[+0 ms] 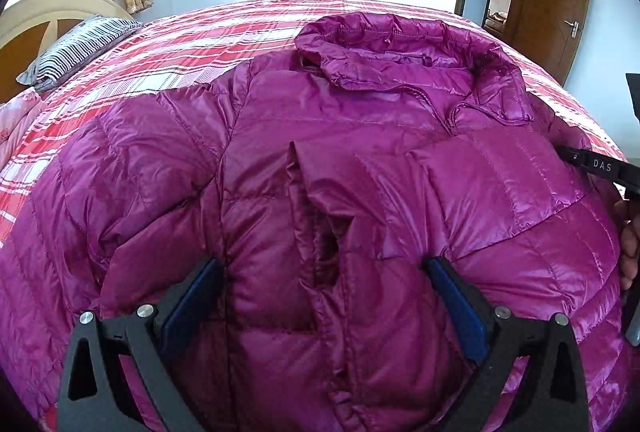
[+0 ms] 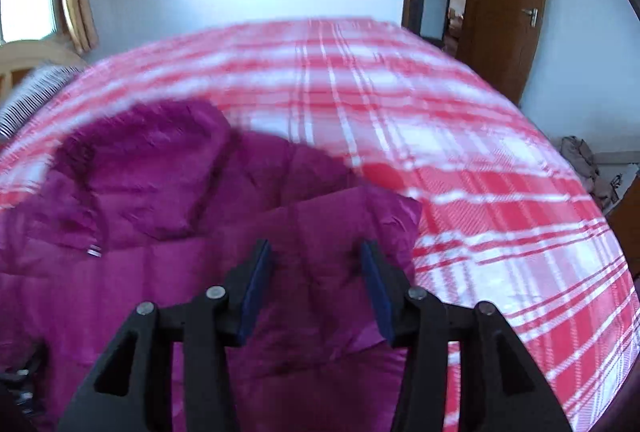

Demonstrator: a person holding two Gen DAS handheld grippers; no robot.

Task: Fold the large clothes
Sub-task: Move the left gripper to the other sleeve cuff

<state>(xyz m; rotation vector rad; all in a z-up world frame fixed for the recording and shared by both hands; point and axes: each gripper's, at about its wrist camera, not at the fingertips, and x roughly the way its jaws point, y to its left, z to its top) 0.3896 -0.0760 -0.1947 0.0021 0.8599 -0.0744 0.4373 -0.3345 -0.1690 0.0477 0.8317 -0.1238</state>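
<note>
The bed [image 1: 248,27], under a red and white checked cover, fills both views and carries everything else. On it lies the magenta down jacket [image 1: 280,159], front up, its collar [image 1: 400,51] toward the far edge of the bed and its hem toward the person, so its long axis runs away from both tools. 1 sleeve [image 1: 460,187] is already folded across the chest of the jacket; the other sleeve [image 1: 132,175] spreads out on the side of the jacket nearer the striped pillow [image 1: 76,47].

The left gripper [image 1: 320,296] hangs over the middle of the jacket, just above the front zip line, its 2 jaws wide apart with nothing between them. The right gripper [image 2: 316,280] sits over the jacket's edge on the door side, above the folded sleeve, jaws about half apart and empty; that view is blurred.

By my reading, the unfolded sleeve comes next, and the left gripper is the nearer tool: the sleeve lies off to its pillow side, beside the body of the jacket.
</note>
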